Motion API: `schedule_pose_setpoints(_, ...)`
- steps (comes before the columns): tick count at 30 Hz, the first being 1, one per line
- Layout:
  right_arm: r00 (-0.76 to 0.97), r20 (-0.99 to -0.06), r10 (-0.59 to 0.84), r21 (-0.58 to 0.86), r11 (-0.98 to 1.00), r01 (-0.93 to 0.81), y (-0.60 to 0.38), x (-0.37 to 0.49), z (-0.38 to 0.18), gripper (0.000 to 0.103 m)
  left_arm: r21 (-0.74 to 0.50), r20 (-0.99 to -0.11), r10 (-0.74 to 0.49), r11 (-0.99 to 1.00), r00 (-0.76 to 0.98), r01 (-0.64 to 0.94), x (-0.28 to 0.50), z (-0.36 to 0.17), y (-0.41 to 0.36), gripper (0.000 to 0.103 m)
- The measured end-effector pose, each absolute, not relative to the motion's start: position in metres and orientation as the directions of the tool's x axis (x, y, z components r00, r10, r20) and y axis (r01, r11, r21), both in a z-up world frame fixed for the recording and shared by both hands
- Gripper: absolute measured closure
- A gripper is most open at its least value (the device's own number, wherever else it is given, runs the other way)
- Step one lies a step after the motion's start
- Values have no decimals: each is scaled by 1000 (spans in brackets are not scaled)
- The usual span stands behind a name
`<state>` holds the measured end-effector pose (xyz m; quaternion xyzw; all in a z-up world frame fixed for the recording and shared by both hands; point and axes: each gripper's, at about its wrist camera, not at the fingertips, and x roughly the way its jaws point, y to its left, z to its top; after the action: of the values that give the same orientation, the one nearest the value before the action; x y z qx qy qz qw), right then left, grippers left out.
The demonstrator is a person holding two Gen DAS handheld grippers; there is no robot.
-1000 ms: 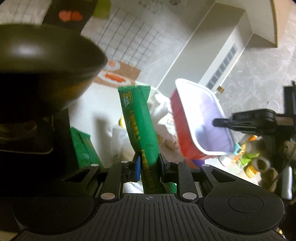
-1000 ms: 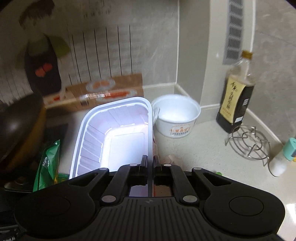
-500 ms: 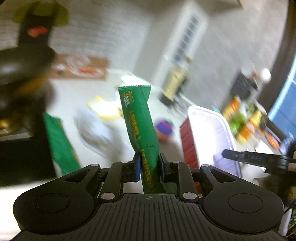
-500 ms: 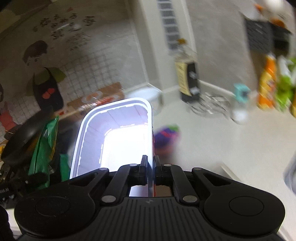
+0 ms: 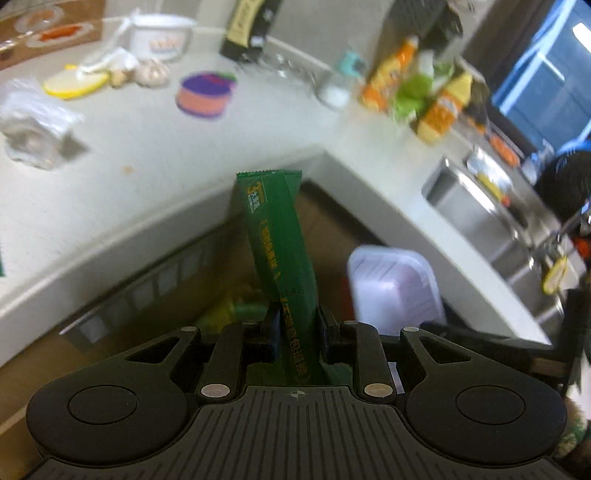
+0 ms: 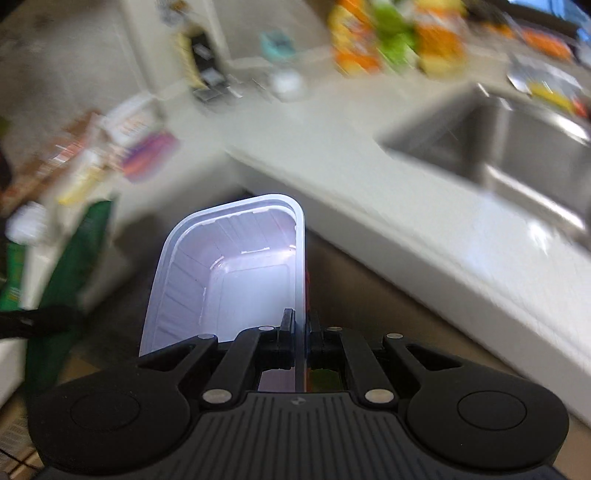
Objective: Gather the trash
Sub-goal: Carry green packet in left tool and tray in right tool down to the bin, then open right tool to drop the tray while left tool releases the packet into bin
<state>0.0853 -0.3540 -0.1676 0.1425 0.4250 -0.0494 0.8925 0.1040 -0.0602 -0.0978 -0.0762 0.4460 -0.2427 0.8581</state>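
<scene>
My left gripper [image 5: 297, 325] is shut on a long green snack wrapper [image 5: 279, 236] that stands up between its fingers, out past the counter edge and over the floor. My right gripper [image 6: 300, 332] is shut on the side wall of a white plastic food tray [image 6: 229, 266] with a red outside, its open side facing the camera. In the left wrist view the same white tray [image 5: 393, 288] hangs low on the right. In the right wrist view the green wrapper [image 6: 70, 266] shows blurred at the left.
A pale L-shaped counter [image 5: 184, 162] bears a crumpled clear bag [image 5: 33, 129], a purple and orange round thing [image 5: 205, 96], a white pot [image 5: 162, 33] and bottles [image 5: 417, 81]. A steel sink [image 6: 491, 147] lies at the right. Something yellow-green [image 5: 236, 306] lies below on the brown floor.
Both grippers have swung away from the stove and the wall, out over the counter edge and downward, each keeping its hold. The wok and the tiled wall have left view; the sink has come in.
</scene>
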Motion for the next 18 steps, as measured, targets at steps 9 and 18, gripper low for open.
schedule_pose_setpoints(9, 443, -892, 87, 241, 922, 304, -336, 126, -314, 98, -297, -798, -431, 889, 422, 347, 105, -146, -49, 79)
schedule_pose_setpoints(18, 334, -934, 128, 224, 937, 267, -320, 147, -426, 89, -225, -797, -377, 911, 472, 346, 89, -131, -9, 80)
